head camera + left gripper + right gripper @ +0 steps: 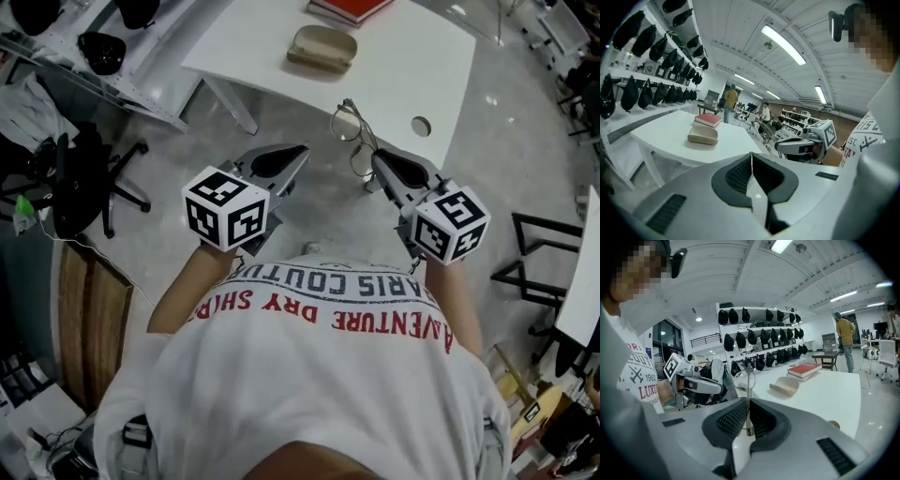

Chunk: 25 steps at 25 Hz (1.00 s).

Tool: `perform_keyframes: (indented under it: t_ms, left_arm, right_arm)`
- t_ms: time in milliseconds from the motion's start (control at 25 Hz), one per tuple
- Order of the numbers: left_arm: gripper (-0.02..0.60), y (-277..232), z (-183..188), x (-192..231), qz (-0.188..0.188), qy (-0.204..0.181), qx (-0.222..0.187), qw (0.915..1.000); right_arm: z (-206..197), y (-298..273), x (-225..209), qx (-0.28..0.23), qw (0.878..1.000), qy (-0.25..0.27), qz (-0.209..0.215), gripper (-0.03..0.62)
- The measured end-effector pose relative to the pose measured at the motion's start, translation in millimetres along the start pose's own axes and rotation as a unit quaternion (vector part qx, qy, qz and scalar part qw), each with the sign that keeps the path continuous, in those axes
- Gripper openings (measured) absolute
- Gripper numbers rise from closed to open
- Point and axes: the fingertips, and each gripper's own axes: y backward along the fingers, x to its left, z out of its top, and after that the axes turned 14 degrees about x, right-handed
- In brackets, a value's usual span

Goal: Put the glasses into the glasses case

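Thin wire-framed glasses (352, 133) hang in the air in front of the white table (403, 66), and my right gripper (377, 161) is shut on one of their arms. In the right gripper view the frame (745, 375) rises just past the closed jaws of that gripper (748, 401). A beige glasses case (322, 49) lies shut on the table, far ahead of both grippers, and shows again as the case (703, 134) and the case (785, 386). My left gripper (296, 152) is shut and empty, level with the right one; its jaws (751, 157) meet in a line.
A red book (349, 9) lies just behind the case. A round cable hole (421, 126) sits in the table's near corner. A dark office chair (84, 183) stands at my left, and shelves of dark bags (759, 341) line the wall. People (730, 101) stand far back.
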Motion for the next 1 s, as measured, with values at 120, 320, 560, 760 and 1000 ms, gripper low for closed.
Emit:
perform_keyframes:
  t_ms: [120, 320, 560, 760, 1000]
  left_arm:
    - [0.029, -2.6, 7.1, 13.1, 0.005, 0.008, -0.001, 1.0000]
    - [0.029, -6.8, 19.2, 32.3, 0.011, 0.007, -0.006, 0.9999]
    - [0.029, -15.4, 34.6, 51.8, 0.006, 0.000, -0.002, 1.0000]
    - [0.029, -31.1, 57.5, 85.4, -0.004, -0.001, 0.009, 0.9999]
    - [0.029, -57.5, 82.8, 132.9, -0.015, 0.003, 0.034, 0.9993]
  right_arm:
    - [8.1, -7.0, -9.4, 0.005, 1.000, 0.005, 0.002, 0.034]
    - [22.6, -18.7, -24.1, 0.000, 1.000, 0.011, 0.000, 0.034]
    - [41.7, -34.7, -39.9, -0.003, 1.000, 0.014, -0.007, 0.034]
    - [62.6, -63.2, -62.7, 0.011, 1.000, 0.015, -0.008, 0.034]
    - [83.4, -100.8, -97.4, 0.038, 0.999, 0.014, -0.017, 0.034]
